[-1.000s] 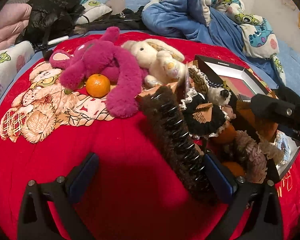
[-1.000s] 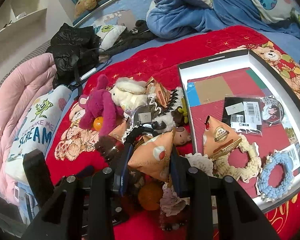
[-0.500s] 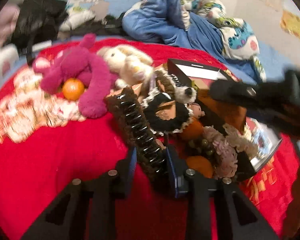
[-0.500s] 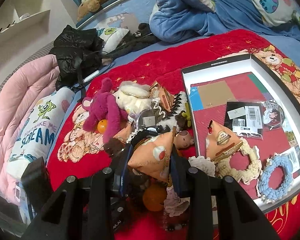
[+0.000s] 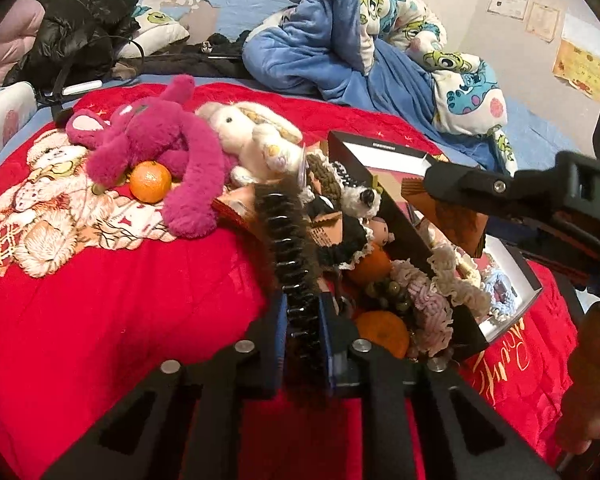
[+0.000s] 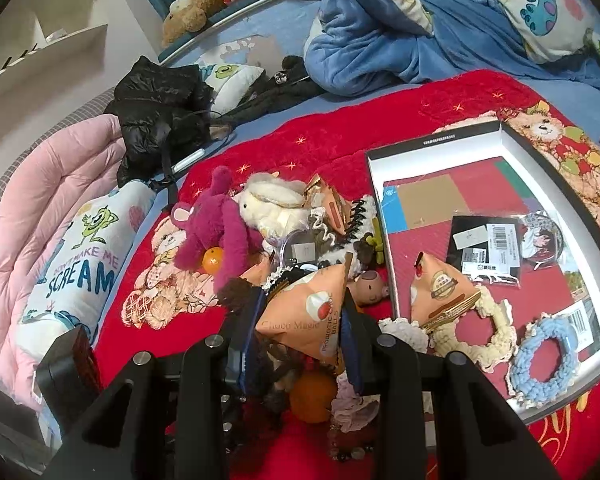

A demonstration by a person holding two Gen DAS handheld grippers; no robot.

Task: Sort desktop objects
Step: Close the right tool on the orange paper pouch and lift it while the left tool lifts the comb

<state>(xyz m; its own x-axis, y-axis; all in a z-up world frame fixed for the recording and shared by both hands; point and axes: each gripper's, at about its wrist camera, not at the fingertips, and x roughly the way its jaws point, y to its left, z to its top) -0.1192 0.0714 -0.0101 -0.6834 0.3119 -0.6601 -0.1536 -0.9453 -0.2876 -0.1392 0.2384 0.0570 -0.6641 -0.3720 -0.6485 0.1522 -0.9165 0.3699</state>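
The left tool, wide open a second ago, is now closing on the near end of a brown furry hair claw lying on the red bed cover. The right tool is gripping an orange snack packet above the clutter, just left of the open box.

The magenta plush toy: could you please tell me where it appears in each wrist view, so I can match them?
Left wrist: magenta plush toy lies upper left, arms draped around an orange.
Right wrist: it lies left of centre, beyond the gripper.
Shared landmark: the cream plush bunny, touching its right side in both.
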